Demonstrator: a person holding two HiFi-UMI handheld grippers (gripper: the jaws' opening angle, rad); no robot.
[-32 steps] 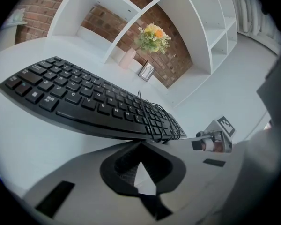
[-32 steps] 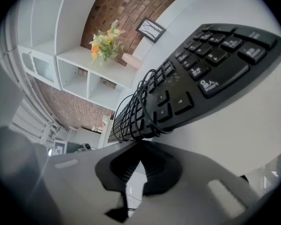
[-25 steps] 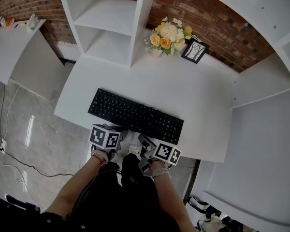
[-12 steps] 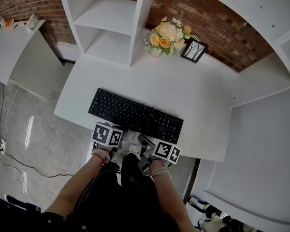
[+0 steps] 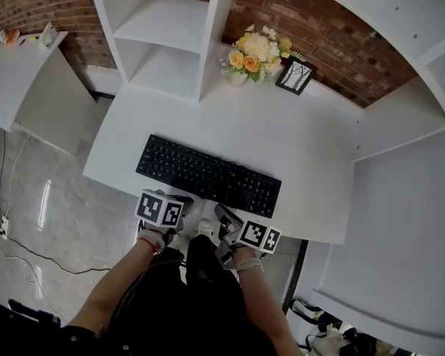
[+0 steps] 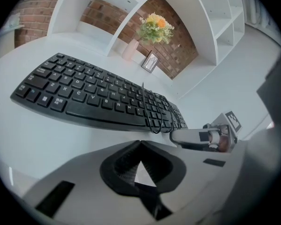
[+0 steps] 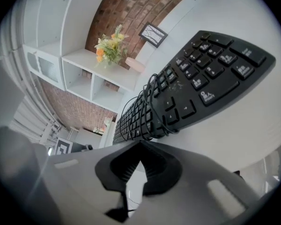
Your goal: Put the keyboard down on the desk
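My left gripper [image 5: 181, 208] hangs just off the near edge of the table [image 5: 304, 150], clenched on nothing. In its own view the jaws meet, with only bare white surface behind them.

Next to the right, the keyboard [image 5: 208, 176] lies flat on the table near that front edge, running at a slant across it, its left end farther from me than its right. Its cable [image 6: 152, 112] is wound in loops around the right part of the body. Neither gripper touches it.

My right gripper [image 5: 222, 217] sits just below the keyboard's right end, also closed and empty, its jaws pointing at the wrapped section from just off the edge.

I judge the task done: the keyboard rests on the table on its own, fully supported and with nothing holding it. All that seems left is to draw both grippers back. If a squarer placement is wanted, it could be nudged straight.
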